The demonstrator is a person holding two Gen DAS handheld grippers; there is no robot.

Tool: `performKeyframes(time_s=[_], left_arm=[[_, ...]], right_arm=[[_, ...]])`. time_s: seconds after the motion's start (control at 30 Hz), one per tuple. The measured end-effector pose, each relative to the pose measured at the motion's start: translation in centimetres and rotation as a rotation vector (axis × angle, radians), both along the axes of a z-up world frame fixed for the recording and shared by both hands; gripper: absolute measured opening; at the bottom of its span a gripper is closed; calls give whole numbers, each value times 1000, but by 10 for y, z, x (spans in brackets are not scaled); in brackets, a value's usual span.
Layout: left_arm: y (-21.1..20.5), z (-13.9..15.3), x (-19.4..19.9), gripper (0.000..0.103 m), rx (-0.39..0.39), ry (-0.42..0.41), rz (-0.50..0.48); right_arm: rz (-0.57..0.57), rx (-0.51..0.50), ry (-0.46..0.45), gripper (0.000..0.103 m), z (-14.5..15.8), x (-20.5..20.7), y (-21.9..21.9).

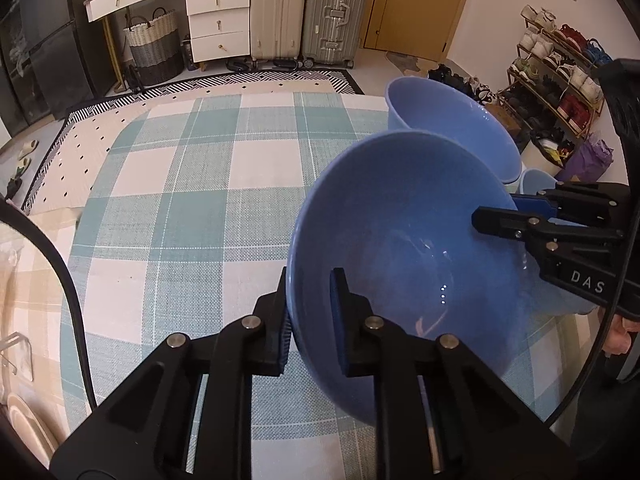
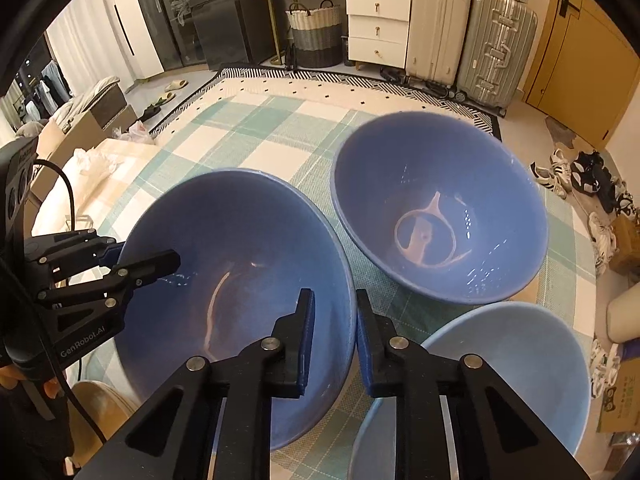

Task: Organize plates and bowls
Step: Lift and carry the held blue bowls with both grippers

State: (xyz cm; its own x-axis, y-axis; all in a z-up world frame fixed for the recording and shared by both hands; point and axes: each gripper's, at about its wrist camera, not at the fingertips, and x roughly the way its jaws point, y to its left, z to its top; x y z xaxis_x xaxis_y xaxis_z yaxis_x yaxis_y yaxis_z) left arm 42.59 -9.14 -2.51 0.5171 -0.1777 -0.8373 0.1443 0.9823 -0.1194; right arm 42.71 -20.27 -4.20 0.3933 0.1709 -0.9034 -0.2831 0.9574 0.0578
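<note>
Blue, glossy, the large bowl [image 2: 236, 292] was tipped, its mouth facing up and toward the right gripper [image 2: 335, 340], whose narrow-set jaws straddled the near rim, while the left gripper [image 1: 309, 322] pinched the opposite rim between its pads, one finger inside, one outside. Ahead of the right gripper a second blue bowl [image 2: 440, 208] sat on the checked tablecloth [image 2: 256, 136] holding only a brownish ring-shaped smear; a paler bowl [image 2: 520, 364] just to its right was cut off below. Whether the right pads pressed the rim was hard to make out.
</note>
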Motion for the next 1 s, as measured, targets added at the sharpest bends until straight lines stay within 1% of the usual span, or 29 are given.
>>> performKeyframes(time_s=[0.4,0.73,1.0], left_arm=[[0,33,-17,14,4,-68,-1],[-18,70,-40,14,16,-130,-20],[-47,101,-57,14,15,-161,-45]], right_arm=[[-27,36,-75,19,36,-16,-5],[-44,33,-146,19,79,-38,-13],[-87,28,-182,19,105,-62,-31]])
